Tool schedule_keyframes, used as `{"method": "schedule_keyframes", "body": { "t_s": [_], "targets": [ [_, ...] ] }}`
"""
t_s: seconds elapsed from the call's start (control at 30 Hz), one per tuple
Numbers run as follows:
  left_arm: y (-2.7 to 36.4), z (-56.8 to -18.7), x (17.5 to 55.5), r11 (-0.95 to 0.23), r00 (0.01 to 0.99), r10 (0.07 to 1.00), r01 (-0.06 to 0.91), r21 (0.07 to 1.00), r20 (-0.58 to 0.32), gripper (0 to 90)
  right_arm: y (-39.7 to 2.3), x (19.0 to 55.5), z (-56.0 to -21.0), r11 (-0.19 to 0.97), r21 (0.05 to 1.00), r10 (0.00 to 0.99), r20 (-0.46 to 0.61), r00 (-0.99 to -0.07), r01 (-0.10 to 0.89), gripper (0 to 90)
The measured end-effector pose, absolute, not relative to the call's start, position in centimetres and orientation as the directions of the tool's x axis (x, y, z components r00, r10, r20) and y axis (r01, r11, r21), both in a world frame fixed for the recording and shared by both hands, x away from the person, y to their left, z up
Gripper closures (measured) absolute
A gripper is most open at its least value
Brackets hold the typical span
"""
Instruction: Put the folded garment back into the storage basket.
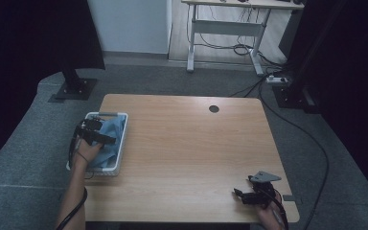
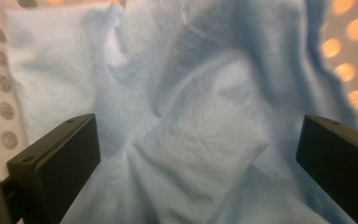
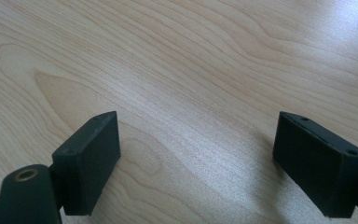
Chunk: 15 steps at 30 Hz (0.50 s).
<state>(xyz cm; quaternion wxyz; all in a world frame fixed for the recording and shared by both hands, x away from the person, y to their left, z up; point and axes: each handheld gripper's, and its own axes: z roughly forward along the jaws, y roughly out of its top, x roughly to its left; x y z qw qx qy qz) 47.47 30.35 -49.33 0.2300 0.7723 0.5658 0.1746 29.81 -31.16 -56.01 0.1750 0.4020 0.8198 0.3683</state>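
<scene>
High view shows my left gripper [image 1: 106, 139] poised over the white perforated basket [image 1: 120, 160] at the table's [image 1: 187, 153] left edge, where the light blue cloth [image 1: 109, 143] lies crumpled inside. Left gripper view has its jaws spread wide, the cloth [image 2: 196, 116] bunched between them but not pinched. My right gripper [image 1: 242, 194] sits near the table's front right corner, jaws released over bare wood, well apart from the basket.
</scene>
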Motion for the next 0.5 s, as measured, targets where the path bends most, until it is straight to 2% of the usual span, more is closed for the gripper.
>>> {"method": "schedule_keyframes", "body": {
  "t_s": [0.5],
  "targets": [
    [28.5, -46.3, 46.1, -0.29, 0.363, 0.931, 0.685, 0.669, 0.032, 0.0, -31.2, 29.8, -56.0, 0.407, 0.745, 0.786, 0.009, -0.618, 0.529, 14.5]
  ]
}}
